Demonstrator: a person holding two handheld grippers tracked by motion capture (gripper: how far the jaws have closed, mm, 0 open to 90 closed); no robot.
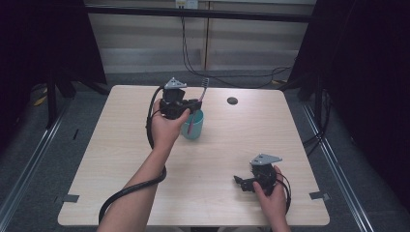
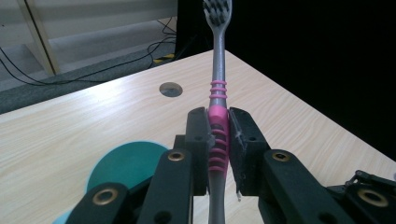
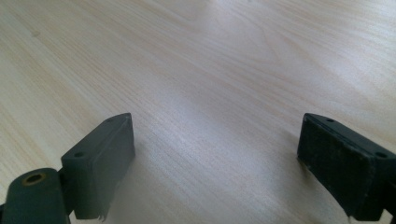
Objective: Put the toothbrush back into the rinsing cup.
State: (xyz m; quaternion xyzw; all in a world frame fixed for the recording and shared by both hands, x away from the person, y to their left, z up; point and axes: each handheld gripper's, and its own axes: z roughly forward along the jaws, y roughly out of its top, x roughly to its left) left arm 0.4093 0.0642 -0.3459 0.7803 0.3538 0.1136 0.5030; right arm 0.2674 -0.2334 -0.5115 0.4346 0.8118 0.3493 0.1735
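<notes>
On the counter [image 1: 212, 159] there is one teal cup [image 1: 194, 126], and one toothbrush [image 1: 199, 104] with a pink-and-grey handle stands above it. Two grippers are in use, the left gripper [image 1: 193, 105] and the right gripper [image 1: 240, 182], each with two black fingers [image 2: 201, 140], carried by two hands. One round dark hole [image 1: 232, 100] sits in the counter top.

High view looks down on the whole table [image 1: 227, 145] from the person's side. Both gripper views sit close, skimming that same tabletop.
</notes>
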